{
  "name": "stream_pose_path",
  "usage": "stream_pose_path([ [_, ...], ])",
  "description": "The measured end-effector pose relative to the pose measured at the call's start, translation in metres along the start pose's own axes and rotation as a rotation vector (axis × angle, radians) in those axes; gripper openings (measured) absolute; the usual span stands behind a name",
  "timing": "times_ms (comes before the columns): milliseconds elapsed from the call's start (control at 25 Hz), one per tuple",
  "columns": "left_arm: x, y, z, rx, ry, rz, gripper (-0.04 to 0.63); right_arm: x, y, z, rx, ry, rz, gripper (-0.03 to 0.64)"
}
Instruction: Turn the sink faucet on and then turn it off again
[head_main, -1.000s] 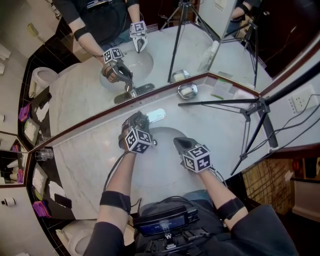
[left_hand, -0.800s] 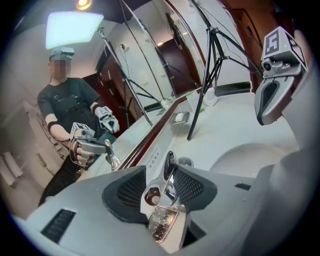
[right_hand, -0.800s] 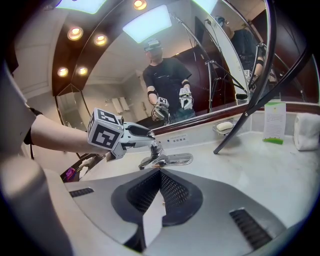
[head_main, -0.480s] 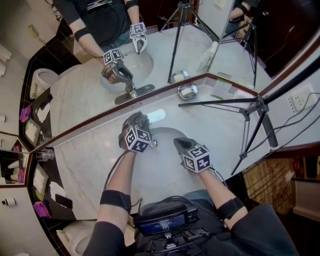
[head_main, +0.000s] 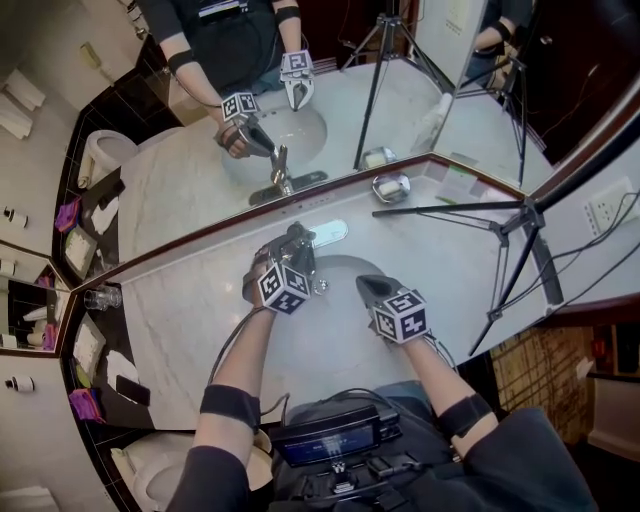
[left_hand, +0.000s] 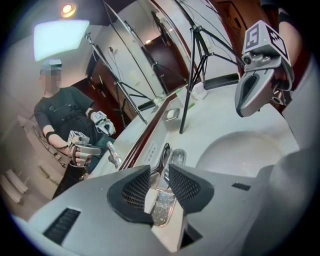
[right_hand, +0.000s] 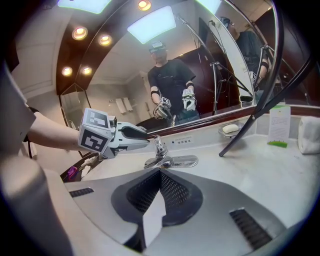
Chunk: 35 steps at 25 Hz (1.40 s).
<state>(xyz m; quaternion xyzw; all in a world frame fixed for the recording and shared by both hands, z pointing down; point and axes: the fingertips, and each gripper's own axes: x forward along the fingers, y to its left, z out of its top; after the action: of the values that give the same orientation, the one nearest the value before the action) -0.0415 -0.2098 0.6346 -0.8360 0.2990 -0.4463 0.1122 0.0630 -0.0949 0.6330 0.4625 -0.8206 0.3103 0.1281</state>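
Note:
The chrome faucet (head_main: 322, 234) stands behind the white sink basin (head_main: 335, 330), at the foot of the mirror. My left gripper (head_main: 300, 236) reaches over it. In the left gripper view the faucet lever (left_hand: 162, 202) lies between the jaws of that gripper (left_hand: 160, 170). They have just been closing, and the pads (left_hand: 186, 186) now sit against the lever's sides. My right gripper (head_main: 361, 285) hovers over the basin's front right, shut and empty. From the right gripper (right_hand: 160, 172) view I see the faucet (right_hand: 165, 159) and the left gripper (right_hand: 131, 134) at its lever.
A black tripod (head_main: 505, 215) stands on the marble counter (head_main: 190, 320) at the right. A soap dish (head_main: 391, 187) sits by the mirror, and a glass (head_main: 100, 297) stands at the far left. A toilet (head_main: 150, 480) is low on the left.
The left gripper has shifted slightly at the faucet and its jaws have narrowed on the lever. The right gripper has stayed in place. The head view has drifted a little.

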Motion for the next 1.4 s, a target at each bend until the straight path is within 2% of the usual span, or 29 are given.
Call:
stream_pose_path([
  [120,-0.019,0.001,-0.006,-0.013,-0.004,0.023,0.016,-0.001,0.005,0.002,-0.007,-0.007,0.003,0.018],
  [200,-0.034,0.004,-0.007,-0.075,-0.025,0.034,0.005,0.0,0.009,0.005,-0.015,-0.012,0.008,0.018],
  [480,-0.094,0.014,-0.013,-0.461,-0.116,0.066,0.005,0.0,0.019,0.023,-0.059,-0.036,0.026,0.018],
  [640,-0.125,0.012,-0.025,-0.614,-0.131,0.091,0.005,0.001,0.022,0.031,-0.086,-0.04,0.033,0.02],
  [840,-0.155,0.005,-0.064,-0.825,-0.165,0.145,0.005,0.003,0.024,0.036,-0.119,-0.033,0.039,0.02],
  [920,-0.167,0.001,-0.073,-0.886,-0.177,0.158,0.005,0.004,0.024,0.036,-0.126,-0.032,0.041,0.02],
  [1160,-0.184,-0.006,-0.092,-0.933,-0.188,0.204,0.003,0.004,0.024,0.033,-0.142,-0.021,0.037,0.02],
  [1400,-0.184,-0.009,-0.09,-0.912,-0.195,0.214,0.003,0.004,0.023,0.028,-0.169,-0.007,0.03,0.02],
])
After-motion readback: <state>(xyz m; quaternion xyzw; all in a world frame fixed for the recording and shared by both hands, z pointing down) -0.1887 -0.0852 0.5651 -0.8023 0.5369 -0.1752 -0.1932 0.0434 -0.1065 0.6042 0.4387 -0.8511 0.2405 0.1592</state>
